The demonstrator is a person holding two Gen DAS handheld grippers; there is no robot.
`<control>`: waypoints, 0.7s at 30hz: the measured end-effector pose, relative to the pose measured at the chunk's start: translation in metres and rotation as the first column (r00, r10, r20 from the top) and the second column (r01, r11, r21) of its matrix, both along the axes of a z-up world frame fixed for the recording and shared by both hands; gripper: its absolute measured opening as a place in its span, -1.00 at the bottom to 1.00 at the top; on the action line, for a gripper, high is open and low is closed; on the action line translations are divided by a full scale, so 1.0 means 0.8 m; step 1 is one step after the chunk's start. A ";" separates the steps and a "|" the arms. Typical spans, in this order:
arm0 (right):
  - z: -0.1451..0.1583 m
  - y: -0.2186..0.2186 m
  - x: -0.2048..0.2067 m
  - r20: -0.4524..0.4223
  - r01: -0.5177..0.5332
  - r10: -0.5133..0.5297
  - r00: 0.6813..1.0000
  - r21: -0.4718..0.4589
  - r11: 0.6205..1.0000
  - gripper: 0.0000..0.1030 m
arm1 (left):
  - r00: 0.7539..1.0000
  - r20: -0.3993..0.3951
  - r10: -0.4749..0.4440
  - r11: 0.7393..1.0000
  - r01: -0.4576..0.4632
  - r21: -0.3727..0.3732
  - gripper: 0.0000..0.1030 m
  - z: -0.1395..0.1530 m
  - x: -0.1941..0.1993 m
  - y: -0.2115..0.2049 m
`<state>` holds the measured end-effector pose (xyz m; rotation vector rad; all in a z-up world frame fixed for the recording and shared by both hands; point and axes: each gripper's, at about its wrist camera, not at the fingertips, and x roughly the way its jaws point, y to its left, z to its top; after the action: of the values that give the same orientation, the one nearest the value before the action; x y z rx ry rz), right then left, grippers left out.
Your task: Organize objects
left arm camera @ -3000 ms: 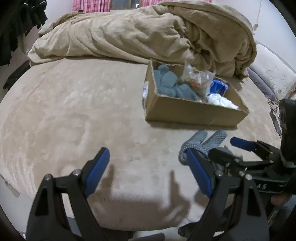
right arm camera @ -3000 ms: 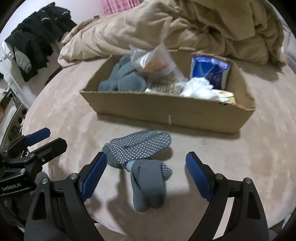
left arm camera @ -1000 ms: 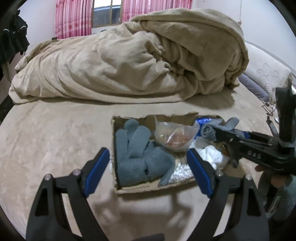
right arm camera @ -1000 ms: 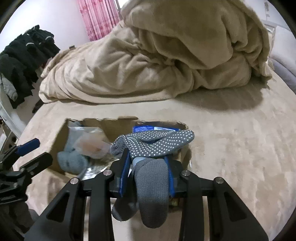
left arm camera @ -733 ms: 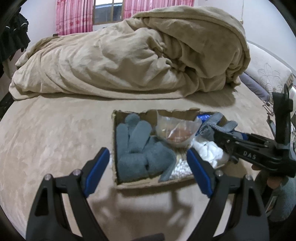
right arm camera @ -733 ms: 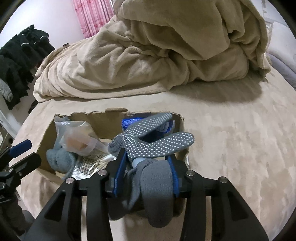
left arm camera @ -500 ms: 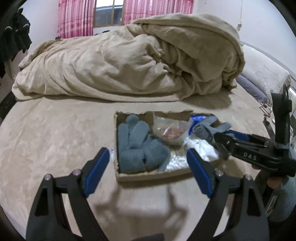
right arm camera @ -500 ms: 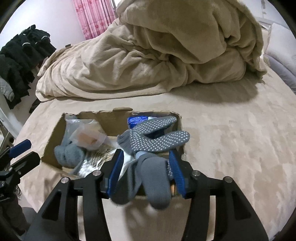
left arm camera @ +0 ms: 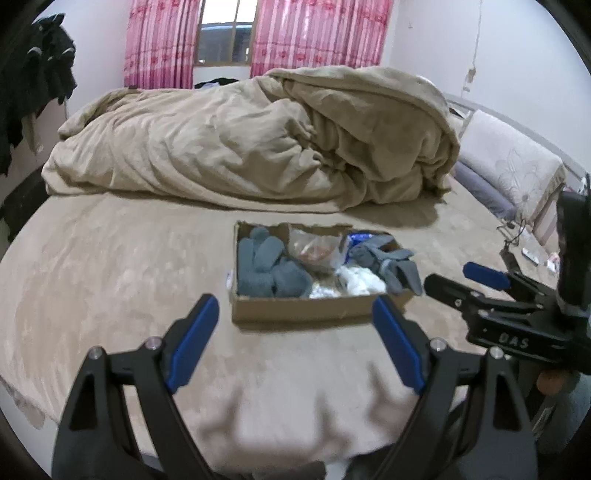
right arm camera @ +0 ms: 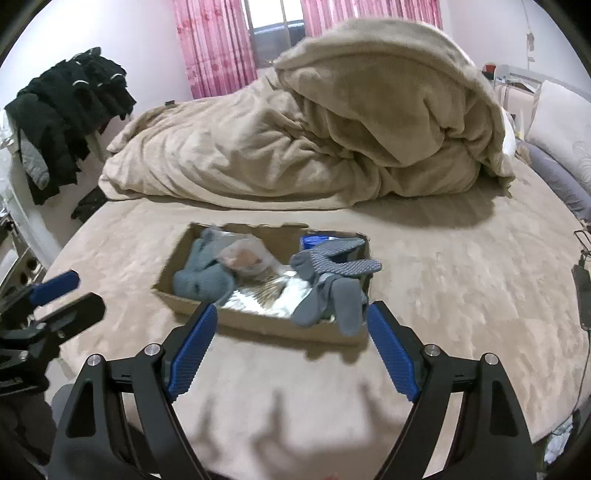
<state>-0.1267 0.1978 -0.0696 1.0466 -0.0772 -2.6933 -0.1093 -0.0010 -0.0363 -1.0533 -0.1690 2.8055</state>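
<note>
Both tongs stand wide apart and hold nothing. The dotted grey gloves (right arm camera: pixel 332 280) lie over the right end of the cardboard box (right arm camera: pixel 258 321) on the bed (right arm camera: pixel 461 295), one part hanging over its near wall, just ahead of the right tongs (right arm camera: pixel 288 343). The left tongs (left arm camera: pixel 295 339) hover before the box too.

Tan bed (left arm camera: pixel 110 258), heaped tan duvet (left arm camera: pixel 258 147), pink curtains (left arm camera: pixel 317 33), window (left arm camera: pixel 225 40), pale walls (left arm camera: pixel 517 55)
</note>
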 end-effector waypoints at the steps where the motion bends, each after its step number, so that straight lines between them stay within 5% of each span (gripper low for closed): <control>1: 0.006 -0.002 0.010 -0.005 -0.006 0.006 1.000 0.001 1.000 0.66 | 1.000 0.002 0.009 1.000 -0.009 0.000 0.68 0.001 0.006 -0.002; 21: 0.034 -0.016 0.096 -0.029 -0.027 0.027 0.999 -0.001 1.000 0.66 | 0.999 0.010 0.052 0.998 -0.052 -0.044 0.68 0.014 0.085 -0.005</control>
<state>-0.0499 0.1852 -0.0423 1.0009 -0.0594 -2.6826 -0.0414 -0.0051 -0.0251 -1.0902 -0.1388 2.8624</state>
